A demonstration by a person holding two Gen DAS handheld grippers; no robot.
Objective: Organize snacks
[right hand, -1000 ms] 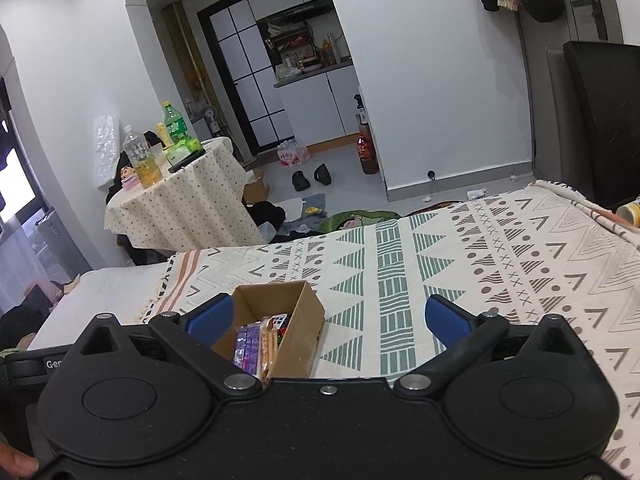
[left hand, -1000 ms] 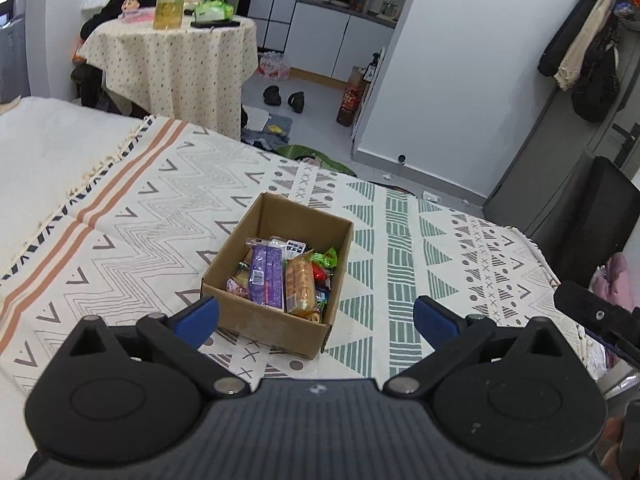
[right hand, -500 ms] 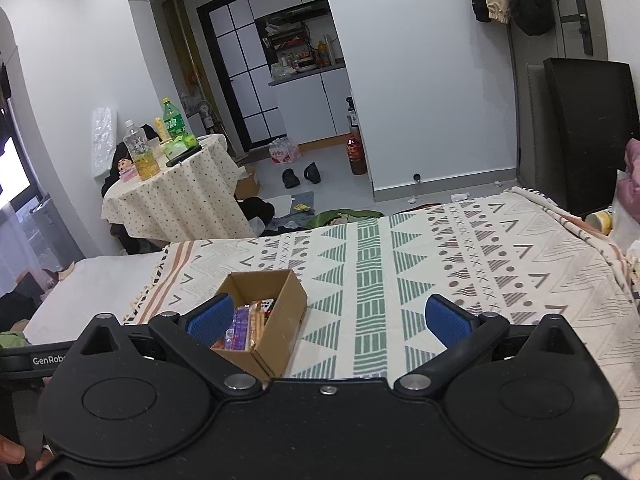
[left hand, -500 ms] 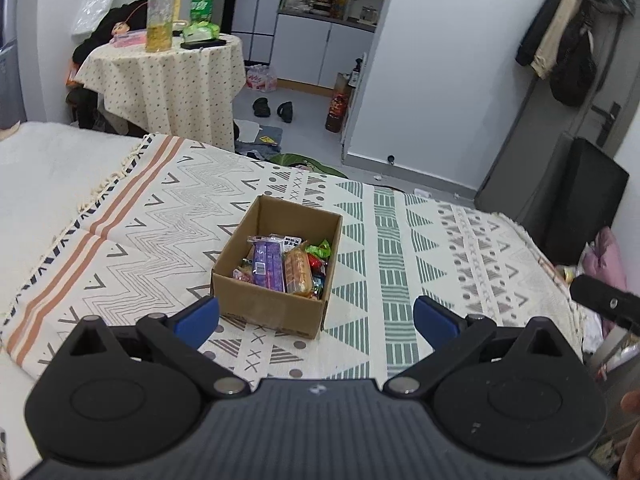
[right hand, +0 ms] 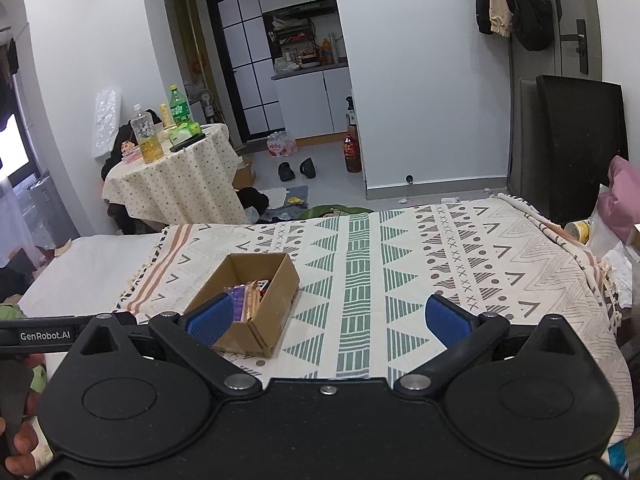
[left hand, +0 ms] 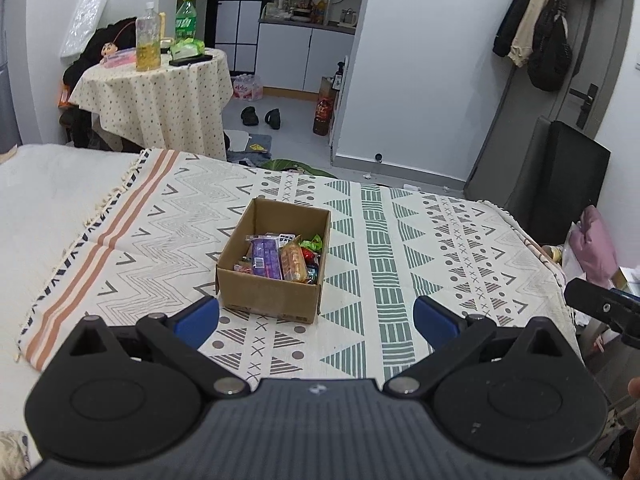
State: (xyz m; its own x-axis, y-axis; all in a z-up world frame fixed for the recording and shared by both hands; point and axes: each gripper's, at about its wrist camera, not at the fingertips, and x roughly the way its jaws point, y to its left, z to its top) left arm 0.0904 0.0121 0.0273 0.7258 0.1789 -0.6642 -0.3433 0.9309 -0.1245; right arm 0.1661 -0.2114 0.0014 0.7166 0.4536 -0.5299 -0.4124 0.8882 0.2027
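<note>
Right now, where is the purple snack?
The purple snack lies in the cardboard box on the patterned blanket, left of an orange packet. In the left wrist view it sits centre, just beyond the open left fingers.

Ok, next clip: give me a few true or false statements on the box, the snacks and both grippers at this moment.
1. The cardboard box sits on the patterned blanket. True.
2. The left gripper grips a snack. False: it is open and holds nothing.
3. Snacks lie inside the box. True.
4. The right gripper is shut. False: it is open.
5. The box lid is closed. False: the top is open.
</note>
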